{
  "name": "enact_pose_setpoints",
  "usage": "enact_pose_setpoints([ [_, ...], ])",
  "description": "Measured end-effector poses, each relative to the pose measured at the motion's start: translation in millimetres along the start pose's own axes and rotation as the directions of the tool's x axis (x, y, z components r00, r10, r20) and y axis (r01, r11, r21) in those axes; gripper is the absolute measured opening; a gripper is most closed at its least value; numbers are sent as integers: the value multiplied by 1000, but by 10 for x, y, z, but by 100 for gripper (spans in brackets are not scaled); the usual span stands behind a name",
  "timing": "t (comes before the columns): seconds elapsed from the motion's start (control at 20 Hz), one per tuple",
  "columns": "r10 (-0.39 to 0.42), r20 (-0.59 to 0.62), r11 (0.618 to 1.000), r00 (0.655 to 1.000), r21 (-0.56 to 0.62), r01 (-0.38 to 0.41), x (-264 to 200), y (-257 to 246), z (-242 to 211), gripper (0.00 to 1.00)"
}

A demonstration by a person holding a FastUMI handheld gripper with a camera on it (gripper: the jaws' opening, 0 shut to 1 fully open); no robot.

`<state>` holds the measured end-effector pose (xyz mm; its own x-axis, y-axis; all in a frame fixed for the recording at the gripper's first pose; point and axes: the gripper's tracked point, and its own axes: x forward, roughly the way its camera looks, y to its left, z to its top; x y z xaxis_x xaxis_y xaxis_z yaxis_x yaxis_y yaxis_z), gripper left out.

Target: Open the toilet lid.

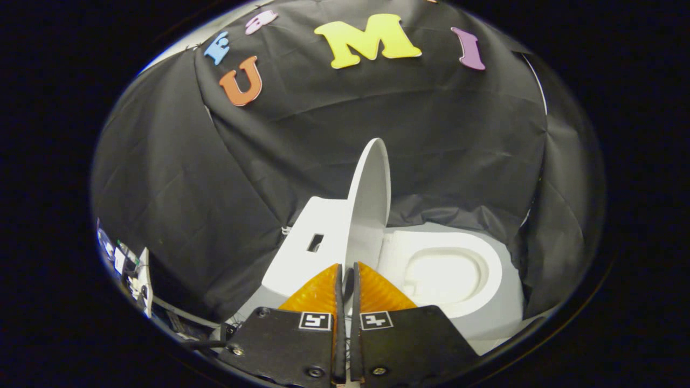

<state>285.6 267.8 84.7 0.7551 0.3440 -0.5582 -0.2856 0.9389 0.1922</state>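
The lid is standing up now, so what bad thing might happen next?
1. The lid stands about upright next to the tank. It may not be leaning back enough, so it might drop onto the seat when let go.
2. The gripper has its orange fingers nearly closed around the lid's edge. Pulling away before they open could drag the lid back down.
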Motion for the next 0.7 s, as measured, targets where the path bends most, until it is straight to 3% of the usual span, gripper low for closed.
enact_pose_setpoints([
  [0.7,-8,7,998,1000,-66,9,91,132,-33,7],
])
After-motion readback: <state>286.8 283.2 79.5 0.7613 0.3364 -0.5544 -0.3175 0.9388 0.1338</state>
